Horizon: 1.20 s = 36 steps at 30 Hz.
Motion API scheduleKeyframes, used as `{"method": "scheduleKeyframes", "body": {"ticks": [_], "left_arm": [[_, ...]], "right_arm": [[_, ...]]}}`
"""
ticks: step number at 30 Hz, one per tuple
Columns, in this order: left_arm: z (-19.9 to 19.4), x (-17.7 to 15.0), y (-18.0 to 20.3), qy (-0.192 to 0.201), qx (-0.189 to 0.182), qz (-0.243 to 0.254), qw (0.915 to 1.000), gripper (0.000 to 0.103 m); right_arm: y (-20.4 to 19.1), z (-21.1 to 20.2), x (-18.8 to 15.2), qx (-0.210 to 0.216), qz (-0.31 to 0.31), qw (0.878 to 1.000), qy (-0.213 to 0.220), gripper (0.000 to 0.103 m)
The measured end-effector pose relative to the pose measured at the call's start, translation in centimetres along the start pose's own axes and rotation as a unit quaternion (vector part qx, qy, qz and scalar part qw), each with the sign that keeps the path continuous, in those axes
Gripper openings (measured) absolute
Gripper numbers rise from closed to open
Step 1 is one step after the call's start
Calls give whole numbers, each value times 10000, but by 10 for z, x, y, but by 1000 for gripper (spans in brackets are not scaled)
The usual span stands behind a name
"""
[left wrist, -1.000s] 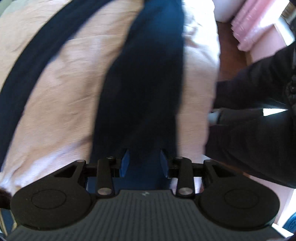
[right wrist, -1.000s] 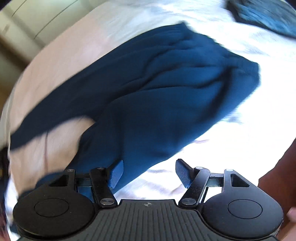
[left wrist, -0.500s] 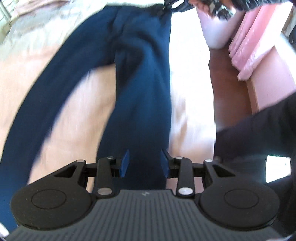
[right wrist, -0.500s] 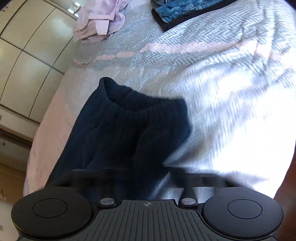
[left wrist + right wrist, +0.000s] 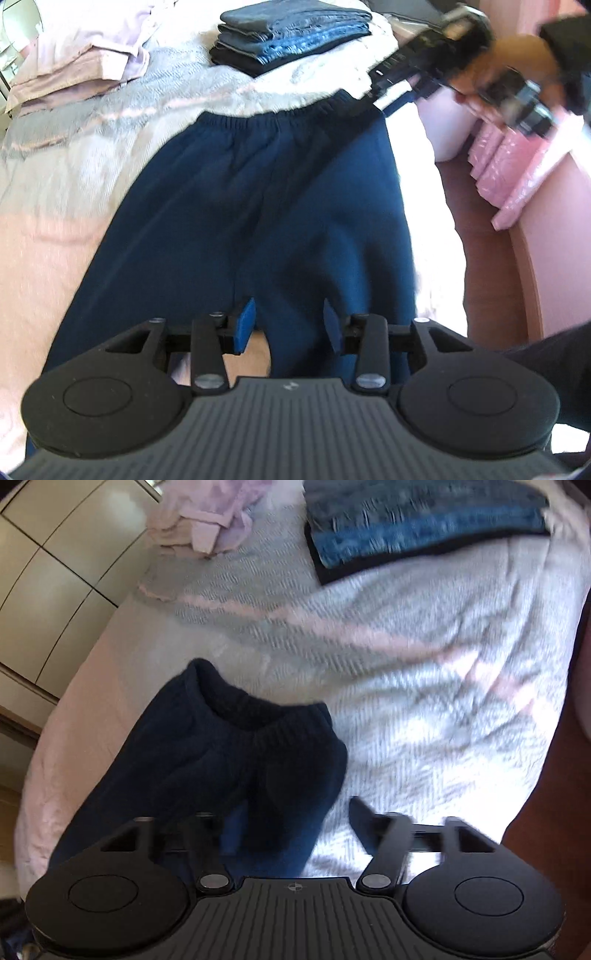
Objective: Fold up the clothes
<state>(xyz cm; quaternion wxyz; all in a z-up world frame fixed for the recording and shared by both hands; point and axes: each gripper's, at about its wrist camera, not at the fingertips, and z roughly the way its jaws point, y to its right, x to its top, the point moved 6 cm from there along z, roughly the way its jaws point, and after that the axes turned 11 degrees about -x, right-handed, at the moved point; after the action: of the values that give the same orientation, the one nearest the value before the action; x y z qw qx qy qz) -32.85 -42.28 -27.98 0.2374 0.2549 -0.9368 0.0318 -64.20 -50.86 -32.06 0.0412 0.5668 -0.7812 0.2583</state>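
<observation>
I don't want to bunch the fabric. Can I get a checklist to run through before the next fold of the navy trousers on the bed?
1. Navy trousers spread out on the bed cover: ok.
2. Waistband lying at the far end, not rolled under: ok.
3. Left tool let go: ok. Its jaws are opening, with the trouser leg between the pads but not pinched.
4. Right tool let go: ok. Its jaws are opening over the trousers' edge, with nothing gripped.
5. Folded jeans stack clear of the trousers: ok.
6. Cuffs aligned: cannot tell, out of view.
</observation>
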Motion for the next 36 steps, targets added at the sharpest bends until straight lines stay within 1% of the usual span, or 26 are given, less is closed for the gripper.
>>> {"method": "scheduleKeyframes", "body": {"ticks": [1, 3, 5, 7, 10, 12, 14, 17, 18, 21, 23, 26, 30, 36], "left_arm": [[8, 9, -4, -1, 4, -38, 10000, 38], [28, 27, -12, -199, 118, -75, 9997, 39], [47, 44, -17, -505, 332, -24, 9982, 39], [64, 59, -22, -792, 511, -77, 9955, 40], [85, 77, -30, -1118, 712, -679, 9888, 42], [97, 91, -32, -1245, 848, -1117, 9823, 46], [108, 103, -28, -1407, 1024, -1564, 9723, 56], [126, 120, -19, -1724, 1316, -2215, 9507, 58], [131, 128, -14, -1776, 1387, -2420, 9437, 58], [147, 155, -1, -1922, 1545, -2794, 9280, 61], [158, 171, 8, -2087, 1596, -2746, 9250, 62], [171, 193, 17, -2207, 1624, -2662, 9241, 65], [185, 214, 20, -2332, 1713, -2608, 9210, 65], [202, 226, 22, -2638, 1832, -2384, 9165, 65]], "right_arm": [[-4, -4, -1, -21, -58, 10000, 68, 68], [-13, -12, -2, -30, -184, 9996, 209, 68], [-23, -14, -4, 86, -413, 9986, 325, 68], [-29, -15, -2, 152, -690, 9970, 313, 68], [-25, -12, 5, 165, -1233, 9920, 214, 68], [-19, -9, 11, 158, -1633, 9863, 153, 68], [-3, -5, 18, 209, -2085, 9777, 143, 68], [25, 1, 27, 333, -2692, 9624, 114, 68], [36, -1, 31, 390, -2788, 9595, 100, 68], [64, -6, 47, 605, -2958, 9533, 80, 68], [78, -12, 56, 736, -3034, 9500, 98, 68], [93, -22, 68, 936, -3029, 9483, 124, 68], [111, -25, 84, 1076, -2829, 9530, 91, 68], [135, -26, 95, 1128, -2621, 9584, 102, 68]]}}
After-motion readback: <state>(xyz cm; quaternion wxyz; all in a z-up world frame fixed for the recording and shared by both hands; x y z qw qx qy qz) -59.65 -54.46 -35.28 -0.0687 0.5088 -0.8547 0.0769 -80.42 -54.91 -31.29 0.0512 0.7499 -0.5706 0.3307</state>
